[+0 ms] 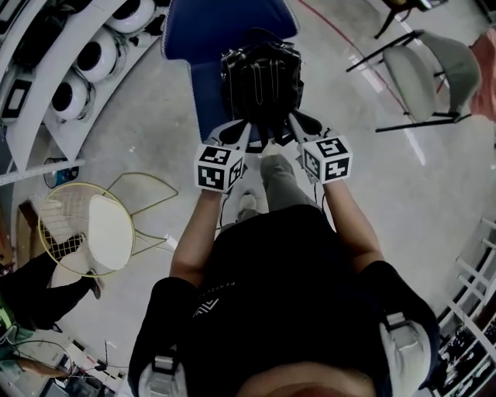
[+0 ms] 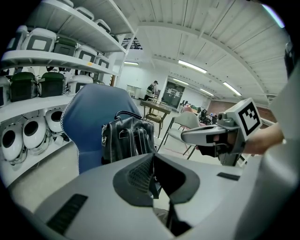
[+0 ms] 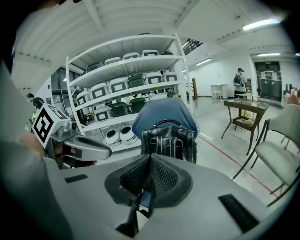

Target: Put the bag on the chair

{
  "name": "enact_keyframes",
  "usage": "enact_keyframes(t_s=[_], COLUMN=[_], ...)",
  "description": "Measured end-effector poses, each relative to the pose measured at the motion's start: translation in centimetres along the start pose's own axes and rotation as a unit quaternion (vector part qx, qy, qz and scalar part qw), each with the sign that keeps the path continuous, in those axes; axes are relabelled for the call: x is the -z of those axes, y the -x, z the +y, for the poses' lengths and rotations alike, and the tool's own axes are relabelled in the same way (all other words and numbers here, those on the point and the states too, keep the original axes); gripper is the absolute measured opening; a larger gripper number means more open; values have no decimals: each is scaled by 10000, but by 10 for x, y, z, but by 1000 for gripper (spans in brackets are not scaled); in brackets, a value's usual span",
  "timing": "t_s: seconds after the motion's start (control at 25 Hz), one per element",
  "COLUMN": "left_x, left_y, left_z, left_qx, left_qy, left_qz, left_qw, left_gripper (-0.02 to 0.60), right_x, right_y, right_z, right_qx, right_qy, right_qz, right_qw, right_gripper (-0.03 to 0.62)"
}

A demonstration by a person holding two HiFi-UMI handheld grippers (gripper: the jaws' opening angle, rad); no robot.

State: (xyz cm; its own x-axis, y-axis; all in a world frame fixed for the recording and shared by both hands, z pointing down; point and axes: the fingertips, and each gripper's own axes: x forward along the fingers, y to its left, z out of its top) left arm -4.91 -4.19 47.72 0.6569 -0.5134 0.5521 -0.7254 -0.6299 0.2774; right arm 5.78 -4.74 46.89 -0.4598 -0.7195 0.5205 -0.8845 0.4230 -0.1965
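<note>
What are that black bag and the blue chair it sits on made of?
The black bag looks like leather or faux leather: it is smooth, with a slight sheen and pale contrast stitching along its straps. The blue chair is probably fabric upholstery over padding: it is matte, with a light stitched edge around the backrest. Its frame is out of sight.

head: overhead, looking steeply down | gripper views: low, facing forward | shared: bag (image 1: 261, 77) on chair (image 1: 232, 23)
</note>
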Motion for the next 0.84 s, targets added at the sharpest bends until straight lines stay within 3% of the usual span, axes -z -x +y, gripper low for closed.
enact_keyframes(t_s=[0.84], left_x=[6], left_y=[9], left_z=[-7], left_qx=[72], left_qy=[-192], left_qz=[151], left_qw=[9997], left_gripper=[15], right_x=[11], right_y=[9], right_z=[15], right_qx=[-45], right_qy=[-225], right_qz=[-15], right_qw=[9997], right_gripper=[38])
